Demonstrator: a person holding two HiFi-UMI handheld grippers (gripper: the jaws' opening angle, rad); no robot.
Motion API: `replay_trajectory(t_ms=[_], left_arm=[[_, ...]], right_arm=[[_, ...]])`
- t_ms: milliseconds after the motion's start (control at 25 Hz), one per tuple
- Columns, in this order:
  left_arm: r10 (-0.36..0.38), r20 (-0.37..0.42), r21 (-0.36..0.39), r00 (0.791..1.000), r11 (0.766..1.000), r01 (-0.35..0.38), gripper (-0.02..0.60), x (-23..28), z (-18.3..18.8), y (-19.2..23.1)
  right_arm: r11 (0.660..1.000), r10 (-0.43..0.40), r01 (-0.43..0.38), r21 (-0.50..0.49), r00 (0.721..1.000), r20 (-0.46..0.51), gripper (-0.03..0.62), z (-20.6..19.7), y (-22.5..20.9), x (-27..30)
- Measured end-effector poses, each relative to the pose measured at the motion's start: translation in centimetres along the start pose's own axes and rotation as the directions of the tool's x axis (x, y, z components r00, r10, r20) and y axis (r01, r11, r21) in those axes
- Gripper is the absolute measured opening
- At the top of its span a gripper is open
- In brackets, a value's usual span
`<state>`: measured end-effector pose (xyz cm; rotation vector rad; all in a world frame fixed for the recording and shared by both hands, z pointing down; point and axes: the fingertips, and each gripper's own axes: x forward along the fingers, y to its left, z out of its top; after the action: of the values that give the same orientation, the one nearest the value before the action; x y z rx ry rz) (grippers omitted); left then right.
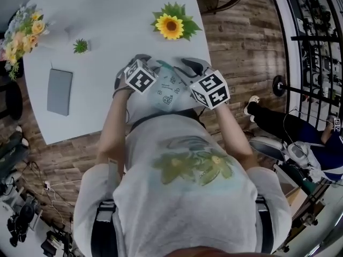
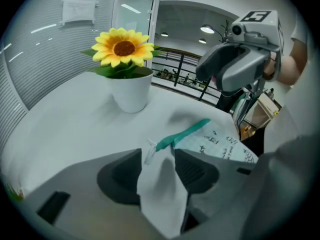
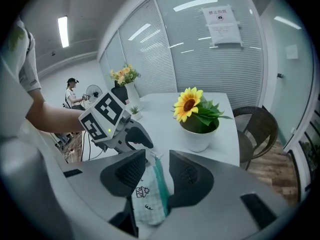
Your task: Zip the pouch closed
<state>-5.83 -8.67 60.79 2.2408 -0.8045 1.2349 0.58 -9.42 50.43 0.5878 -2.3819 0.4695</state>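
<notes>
Fingers: the left fingers [image 2: 117, 176] are held apart, with the near end of the pouch [image 2: 220, 145] seen between them and no pad visibly pressed on it. The right fingers [image 3: 187, 176] are likewise held apart over the other end, with nothing clamped.
Pouch: it is laid flat on the white bench [image 1: 107, 15], just in front of the person and between the two tools. The sunflower pot [image 1: 170, 27] is set a little beyond it.
Zipper: a teal strip [image 2: 186, 132] is seen along the top edge. The pale pull tab [image 2: 149, 151] is found at the end under the left fingers.
Open or closed: it cannot be told from these views how far the strip is already closed.
Step in hand: both tools are judged to be lowered for a first hold, one on the tab and one on the fabric.
Risk, wrong grip: loose fabric may be pinched instead of the small tab, so that nothing is drawn.
Risk, sliding: the light pouch may be dragged across the smooth bench if the far end is not pinned.
Risk, blocking: the slider may be stopped if the strip itself is clamped by the right fingers.
</notes>
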Motion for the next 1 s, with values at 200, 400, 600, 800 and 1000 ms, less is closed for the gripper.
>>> replay_trajectory(t_ms=[200, 400, 600, 800, 1000], left_arm=[[-0.016, -0.026, 0.009, 1.000, 1.000, 0.017, 0.147, 1.2, -0.3, 0.6], [-0.030, -0.063, 0.027, 0.998, 0.999, 0.032, 0.089, 2.1, -0.8, 0.8], [-0.023, -0.066, 0.034, 0.998, 0.999, 0.025, 0.037, 2.3, -1.0, 1.3], [-0.035, -0.069, 0.102, 0.997, 0.994, 0.042, 0.025, 2.3, -0.8, 1.0], [-0.046, -0.057, 0.221, 0.997, 0.974, 0.058, 0.023, 2.2, 0.2, 0.6]], right_arm=[[0.999, 0.029, -0.030, -0.024, 0.998, -0.063, 0.160, -1.0, -0.7, 2.0], [0.995, 0.072, -0.080, -0.063, 0.990, -0.118, 0.160, -1.8, -0.9, 3.6], [0.981, 0.096, -0.117, -0.156, 0.986, -0.136, 0.160, -2.2, -1.2, 5.8], [0.957, 0.113, -0.148, -0.248, 0.982, -0.150, 0.160, -2.4, -1.5, 7.9], [0.915, 0.102, -0.166, -0.368, 0.977, -0.189, 0.158, -2.7, -1.9, 9.6]])
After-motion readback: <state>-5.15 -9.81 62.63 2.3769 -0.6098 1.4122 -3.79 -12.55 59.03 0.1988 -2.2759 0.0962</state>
